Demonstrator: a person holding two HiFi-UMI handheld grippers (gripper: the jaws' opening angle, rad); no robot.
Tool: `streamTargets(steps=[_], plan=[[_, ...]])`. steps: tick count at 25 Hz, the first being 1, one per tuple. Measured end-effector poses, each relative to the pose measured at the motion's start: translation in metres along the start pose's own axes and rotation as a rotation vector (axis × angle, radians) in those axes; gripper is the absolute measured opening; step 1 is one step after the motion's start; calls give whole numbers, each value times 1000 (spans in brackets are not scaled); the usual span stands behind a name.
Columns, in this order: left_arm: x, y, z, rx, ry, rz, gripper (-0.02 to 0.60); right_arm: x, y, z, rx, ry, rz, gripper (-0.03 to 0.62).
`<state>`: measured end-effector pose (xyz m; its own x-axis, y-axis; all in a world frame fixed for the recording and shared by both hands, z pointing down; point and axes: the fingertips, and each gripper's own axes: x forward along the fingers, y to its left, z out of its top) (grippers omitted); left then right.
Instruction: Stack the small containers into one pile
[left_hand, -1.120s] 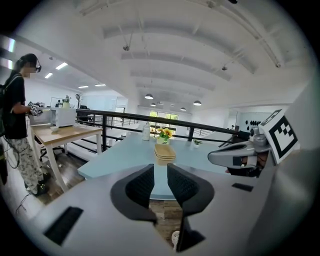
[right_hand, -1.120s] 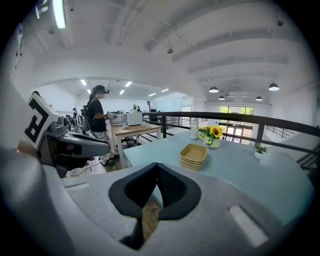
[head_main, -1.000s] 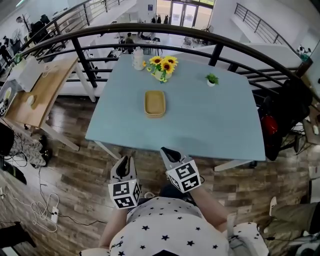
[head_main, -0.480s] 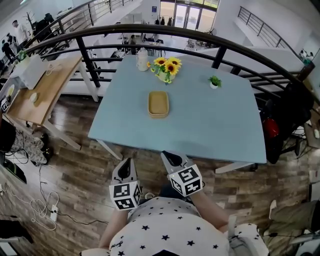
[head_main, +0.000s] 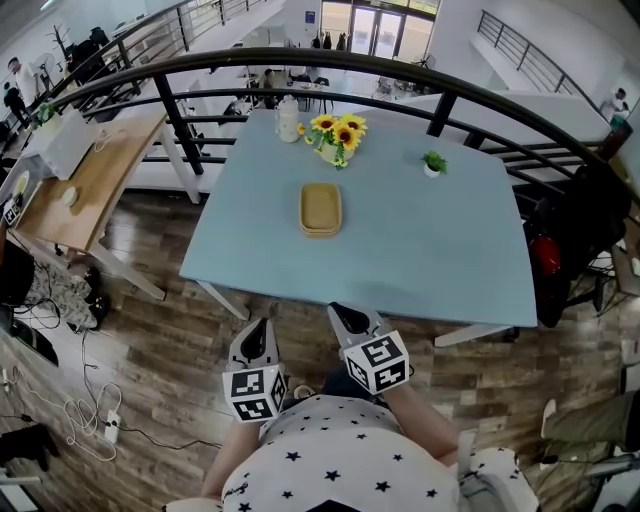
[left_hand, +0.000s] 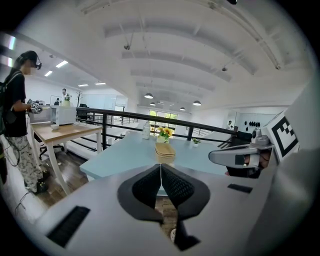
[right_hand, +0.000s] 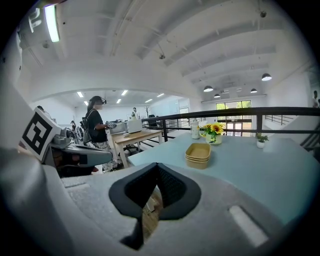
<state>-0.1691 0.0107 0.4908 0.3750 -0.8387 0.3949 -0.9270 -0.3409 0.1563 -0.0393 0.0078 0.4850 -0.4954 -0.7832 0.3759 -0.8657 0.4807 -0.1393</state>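
A pile of tan small containers (head_main: 320, 209) sits nested near the middle of the light-blue table (head_main: 430, 250); it also shows in the left gripper view as the pile (left_hand: 165, 151) and in the right gripper view as the pile (right_hand: 198, 155). Both grippers hang close to my body, short of the table's near edge and well apart from the pile. My left gripper (head_main: 259, 328) is shut with its pads (left_hand: 150, 185) pressed together on nothing. My right gripper (head_main: 343, 312) is shut too, and its pads (right_hand: 170, 187) hold nothing.
A vase of sunflowers (head_main: 337, 135), a white jug (head_main: 288, 120) and a small potted plant (head_main: 433, 161) stand at the table's far side. A black railing (head_main: 400, 75) curves behind it. A wooden desk (head_main: 90, 180) and a standing person (left_hand: 17, 125) are at the left.
The head view has drifted slightly, so the table sits a little further right. The pile and both grippers keep their places.
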Motion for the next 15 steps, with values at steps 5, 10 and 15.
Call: streamTargets(steps=[5,10,15], plan=[[0,2,-1,-1,4,0,6,3,4,0,7,-6,11,5],[2,6,-3,2,12,-3,6,7,6,-1,14,-6,22,5],[4,3,-4,7,20,-9,6,6,6,-4,27,-3,26,5]])
